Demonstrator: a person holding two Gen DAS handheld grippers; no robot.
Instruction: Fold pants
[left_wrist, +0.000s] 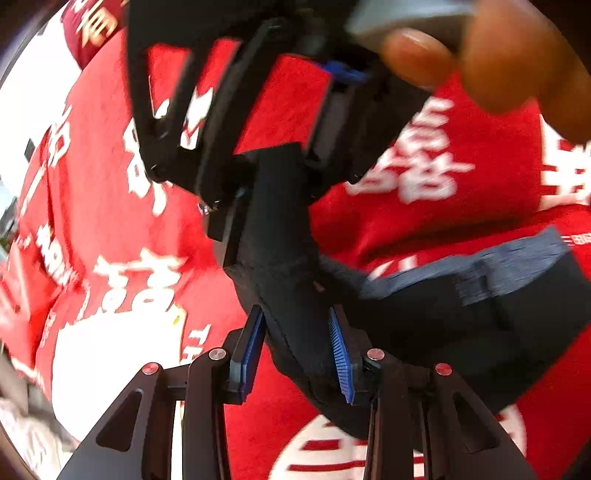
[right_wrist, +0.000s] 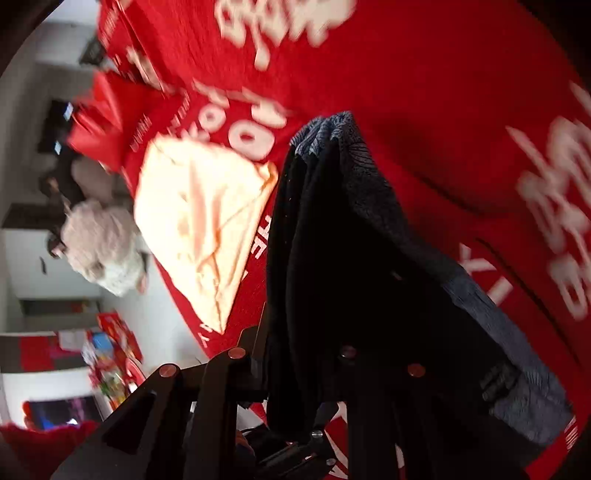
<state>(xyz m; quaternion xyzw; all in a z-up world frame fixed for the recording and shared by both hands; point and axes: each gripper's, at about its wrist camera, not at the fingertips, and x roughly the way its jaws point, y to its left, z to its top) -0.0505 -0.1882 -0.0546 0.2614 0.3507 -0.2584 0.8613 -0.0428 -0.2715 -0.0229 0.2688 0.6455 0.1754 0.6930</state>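
Observation:
The dark pants (left_wrist: 424, 314) with a grey ribbed waistband hang above the red printed cloth. In the left wrist view a twisted part of them runs between my left gripper's (left_wrist: 297, 349) blue pads (left_wrist: 338, 347), which press on it from both sides. Above, my right gripper (left_wrist: 236, 122) and the hand holding it grip the same strip higher up. In the right wrist view the pants (right_wrist: 351, 258) drape over my right gripper (right_wrist: 295, 350) and hide its fingertips; it is shut on the fabric.
A red cloth with white lettering (left_wrist: 110, 206) covers the surface. A folded cream garment (right_wrist: 207, 221) lies on it to the left. Beyond the edge are a pale plush bundle (right_wrist: 99, 247) and colourful boxes (right_wrist: 110, 362).

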